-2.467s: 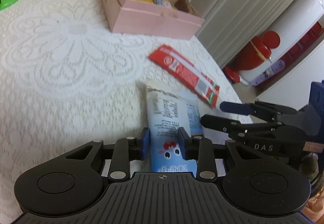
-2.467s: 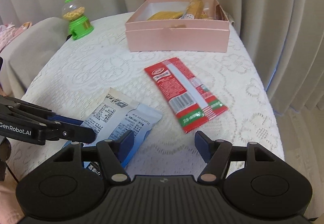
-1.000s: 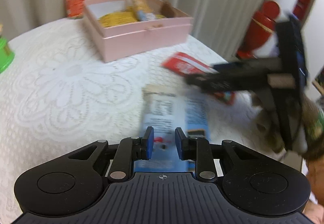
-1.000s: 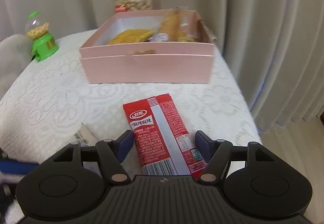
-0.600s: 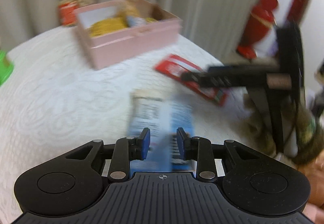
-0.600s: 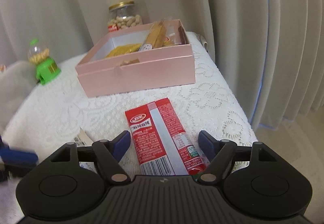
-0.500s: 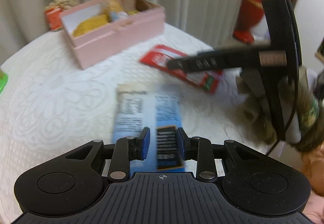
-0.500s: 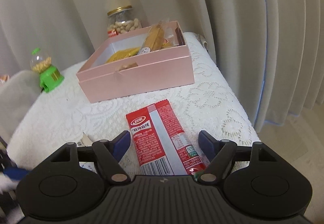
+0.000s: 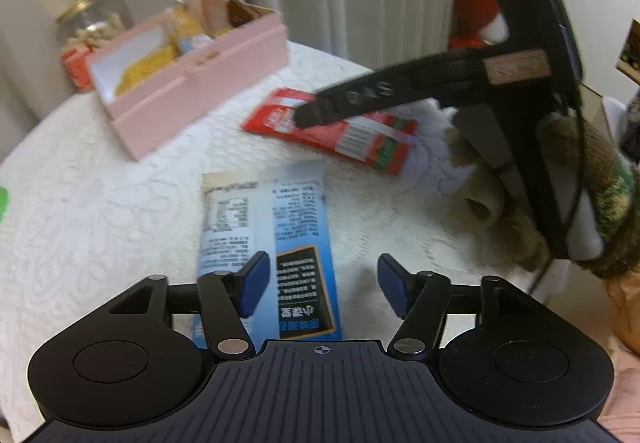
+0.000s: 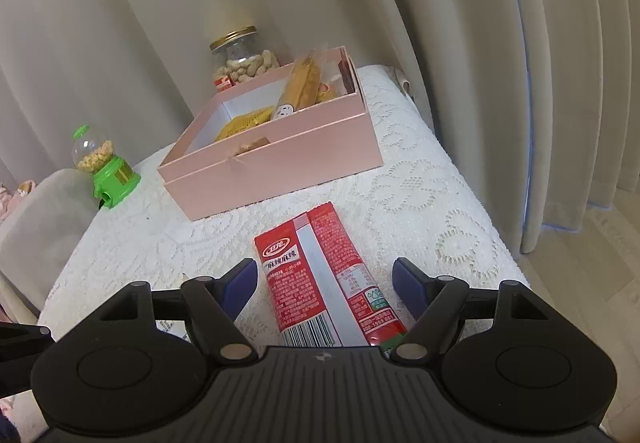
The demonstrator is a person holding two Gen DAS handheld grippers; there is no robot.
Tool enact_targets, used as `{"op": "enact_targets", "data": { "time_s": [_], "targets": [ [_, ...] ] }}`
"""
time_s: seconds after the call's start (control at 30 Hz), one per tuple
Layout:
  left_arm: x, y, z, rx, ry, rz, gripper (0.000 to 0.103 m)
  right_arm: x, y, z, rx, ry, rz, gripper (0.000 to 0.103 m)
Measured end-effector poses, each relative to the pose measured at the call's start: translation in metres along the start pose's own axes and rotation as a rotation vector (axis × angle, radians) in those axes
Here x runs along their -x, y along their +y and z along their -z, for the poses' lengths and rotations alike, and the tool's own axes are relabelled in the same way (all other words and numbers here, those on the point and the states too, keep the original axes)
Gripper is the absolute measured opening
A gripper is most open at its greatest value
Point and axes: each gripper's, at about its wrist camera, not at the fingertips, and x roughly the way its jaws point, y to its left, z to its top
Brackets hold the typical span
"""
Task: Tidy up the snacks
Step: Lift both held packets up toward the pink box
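Note:
A blue and white snack packet [image 9: 272, 227] lies flat on the lace-covered table, its near end between the open fingers of my left gripper [image 9: 324, 287], which holds nothing. A red snack packet [image 10: 320, 279] lies flat between the open fingers of my right gripper [image 10: 326, 283], apart from both pads. It also shows in the left wrist view [image 9: 352, 135], with the right gripper [image 9: 308, 115] over its far end. The open pink box [image 10: 280, 159] stands beyond with several snacks inside, and shows in the left wrist view [image 9: 192, 83] too.
A glass jar of peanuts [image 10: 242, 59] stands behind the box. A green candy dispenser [image 10: 106, 167] stands at the table's left. Curtains hang close behind and right of the table. The table edge drops off at the right [image 10: 496, 243]. A chair back [image 10: 36, 227] is at the left.
My left gripper has opened and let go of the blue packet, which now lies on the table. My right gripper has moved over the red packet and stays open.

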Motion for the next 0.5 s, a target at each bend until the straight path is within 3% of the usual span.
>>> {"op": "enact_targets", "data": {
  "time_s": [0.1,0.3,0.5],
  "targets": [
    [-0.008,0.007,0.004,-0.034,0.002,-0.149,0.065,0.000,-0.001,0.000,-0.006,-0.001,-0.004,0.075],
    [-0.016,0.050,0.002,0.108,-0.018,-0.130,0.065,0.001,0.001,0.000,0.007,0.001,0.005,0.076],
    [-0.018,0.087,0.004,0.234,-0.068,-0.049,0.065,-0.001,0.005,0.001,0.035,0.010,0.012,0.081]
  ]
}}
